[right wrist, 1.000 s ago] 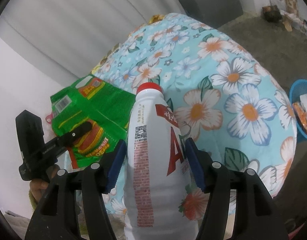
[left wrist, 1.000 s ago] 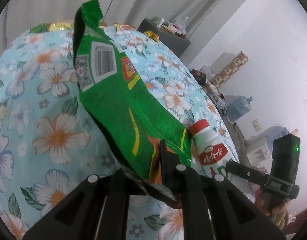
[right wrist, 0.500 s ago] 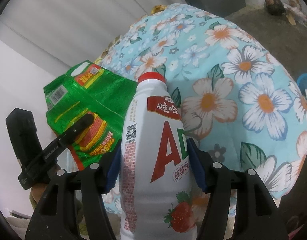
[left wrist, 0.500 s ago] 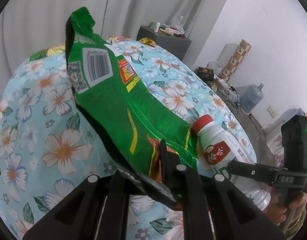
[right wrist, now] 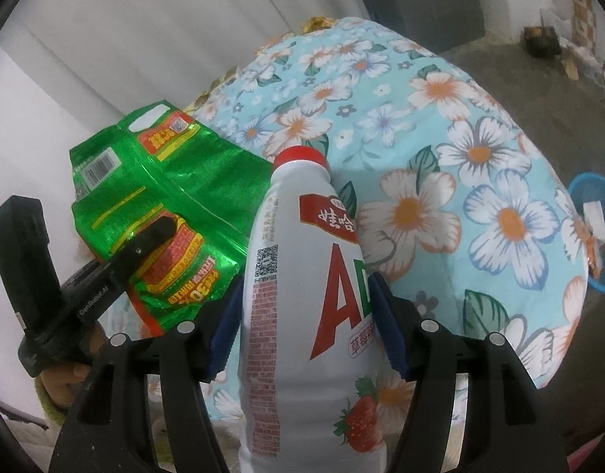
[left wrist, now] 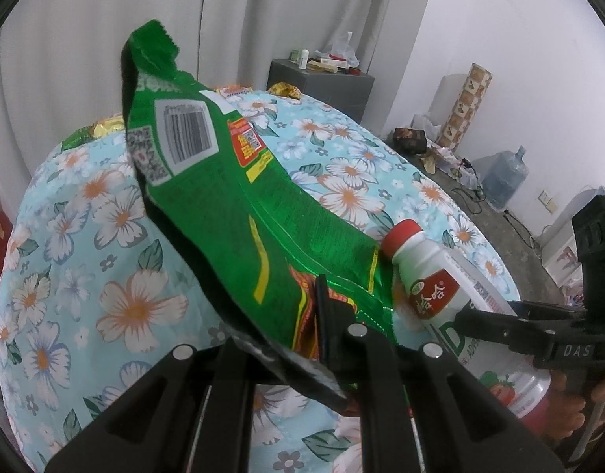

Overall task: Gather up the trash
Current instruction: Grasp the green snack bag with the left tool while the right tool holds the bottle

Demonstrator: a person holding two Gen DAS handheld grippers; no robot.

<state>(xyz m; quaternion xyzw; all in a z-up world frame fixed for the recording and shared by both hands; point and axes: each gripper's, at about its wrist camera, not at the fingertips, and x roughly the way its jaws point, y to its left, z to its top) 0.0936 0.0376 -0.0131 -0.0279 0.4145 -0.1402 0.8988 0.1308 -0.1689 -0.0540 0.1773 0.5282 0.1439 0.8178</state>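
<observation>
Green foil wrapper (left wrist: pixel 239 213) pinched by one corner in left gripper (left wrist: pixel 322 339), lifted off floral tablecloth (left wrist: pixel 117 276). White plastic bottle (right wrist: pixel 314 315) clamped mid-body in right gripper (right wrist: pixel 306 331), probably bound for blue basket (right wrist: pixel 590 197).

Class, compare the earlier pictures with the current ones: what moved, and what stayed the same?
The white bottle has turned in view, its red label now showing. The green snack bag tilted a little. Unchanged: left gripper stays clamped on the bag, right gripper on the bottle, over the floral cloth.
</observation>
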